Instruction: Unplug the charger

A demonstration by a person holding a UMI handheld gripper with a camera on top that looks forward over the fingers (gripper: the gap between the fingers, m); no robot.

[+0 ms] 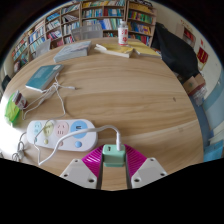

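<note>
Your claw [113, 160] sits low in the frame's centre, its fingers apart around the green charger [113, 153], not visibly clamping it. The white power strip [60, 130] lies left of it on the counter [130, 95]. Pull with a loose grip and you likely slip off, or drag the strip along.

The round table [130, 90] looks like smooth, matt wood. The power strip [58, 130] and the green charger [113, 154] between the gripper [113, 168] pads look plastic — glossy white, duller green.
</note>
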